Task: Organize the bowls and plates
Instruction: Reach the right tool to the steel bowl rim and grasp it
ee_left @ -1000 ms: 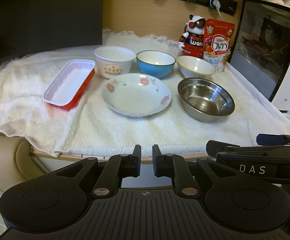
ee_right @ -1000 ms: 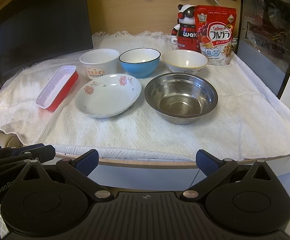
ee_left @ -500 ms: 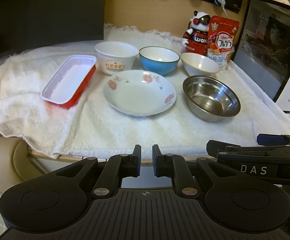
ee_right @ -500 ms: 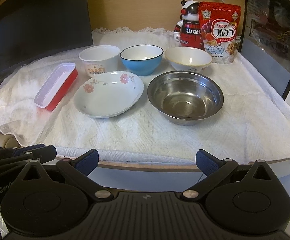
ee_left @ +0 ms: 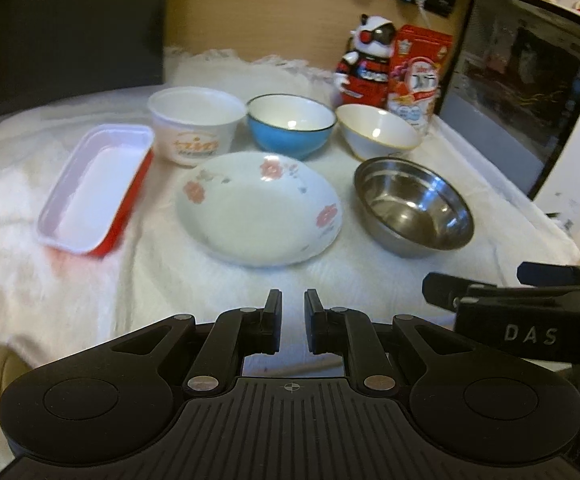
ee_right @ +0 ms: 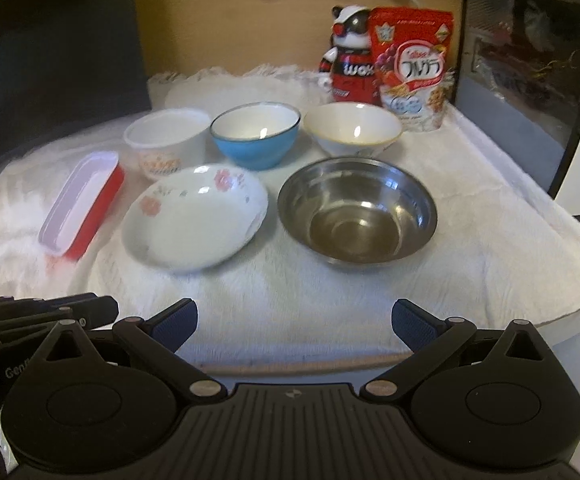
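Facing dishes: left gripper (ee_left: pixel 292 316) jaws together, right gripper (ee_right: pixel 294 322) spread.

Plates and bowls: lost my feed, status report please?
Left gripper shut, empty; right gripper open, empty. Flowered plate, steel bowl, three bowls behind, red tray untouched on the cloth. Nothing blocking.

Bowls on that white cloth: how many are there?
4. Back row: white printed bowl at left, blue bowl in the middle, cream bowl at right. Steel bowl sits in front. None looks hidden.
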The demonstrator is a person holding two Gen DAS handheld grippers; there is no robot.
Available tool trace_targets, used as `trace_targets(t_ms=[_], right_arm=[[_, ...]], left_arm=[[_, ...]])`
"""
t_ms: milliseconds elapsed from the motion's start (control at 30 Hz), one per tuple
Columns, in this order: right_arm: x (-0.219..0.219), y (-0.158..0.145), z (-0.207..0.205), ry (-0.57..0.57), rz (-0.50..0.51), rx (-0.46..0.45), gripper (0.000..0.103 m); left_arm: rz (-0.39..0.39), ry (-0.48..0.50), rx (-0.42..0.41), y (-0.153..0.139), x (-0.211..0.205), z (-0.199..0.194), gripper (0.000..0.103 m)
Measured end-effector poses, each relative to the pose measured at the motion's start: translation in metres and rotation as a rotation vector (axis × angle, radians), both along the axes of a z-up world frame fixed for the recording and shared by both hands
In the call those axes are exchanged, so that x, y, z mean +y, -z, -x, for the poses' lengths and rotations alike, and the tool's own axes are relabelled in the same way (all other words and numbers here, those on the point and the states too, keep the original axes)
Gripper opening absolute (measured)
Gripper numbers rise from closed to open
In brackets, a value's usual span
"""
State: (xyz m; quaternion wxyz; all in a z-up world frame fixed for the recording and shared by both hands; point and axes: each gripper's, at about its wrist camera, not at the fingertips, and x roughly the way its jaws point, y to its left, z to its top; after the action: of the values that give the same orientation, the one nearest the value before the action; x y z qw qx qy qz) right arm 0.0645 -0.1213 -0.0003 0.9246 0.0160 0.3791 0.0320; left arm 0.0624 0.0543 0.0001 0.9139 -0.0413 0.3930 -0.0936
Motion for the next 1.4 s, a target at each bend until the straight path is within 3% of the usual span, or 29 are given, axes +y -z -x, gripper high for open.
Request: trace_targets(t_ms=[233, 367, 433, 533, 667, 833, 1000, 1233, 1400], right_arm=[[-0.025, -0.018, -0.021, 0.098, -0.068, -0.041, 0.103], [-0.059, -0.013, -0.050, 0.086, -0.103, -0.025, 0.103], [-0.075, -0.006, -0.071, 0.077, -0.117, -0.007, 0.103], [-0.095, 0.012, -0.107, 0.039, -0.127, 0.038, 0.103], [-0.125, 0.038, -0.158, -0.046, -0.201, 0.117, 0.103], [-0.142, 0.058, -0.198, -0.157, -0.253, 0.201, 0.103], [-0.148, 0.071, -0.220, -0.242, -0.216, 0.224, 0.102], [-0.147, 0.073, -0.225, -0.330, -0.201, 0.181, 0.076], [-0.150, 0.084, -0.229, -0.333, -0.230, 0.239, 0.062]], left_arm=[[0.033, 0.132, -0.037, -0.004, -0.010, -0.049, 0.015], [0.206, 0.164, 0.034, 0.002, -0.019, -0.088, 0.015], [0.262, 0.124, 0.072, 0.012, -0.025, -0.110, 0.015], [0.247, 0.021, 0.116, 0.024, -0.043, -0.140, 0.015], [0.198, -0.034, 0.139, 0.037, -0.065, -0.169, 0.015], [0.216, -0.157, 0.194, 0.049, -0.078, -0.183, 0.016], [0.209, -0.215, 0.251, 0.058, -0.084, -0.185, 0.018], [0.205, -0.225, 0.297, 0.069, -0.096, -0.193, 0.020], [0.166, -0.200, 0.337, 0.077, -0.109, -0.197, 0.021]])
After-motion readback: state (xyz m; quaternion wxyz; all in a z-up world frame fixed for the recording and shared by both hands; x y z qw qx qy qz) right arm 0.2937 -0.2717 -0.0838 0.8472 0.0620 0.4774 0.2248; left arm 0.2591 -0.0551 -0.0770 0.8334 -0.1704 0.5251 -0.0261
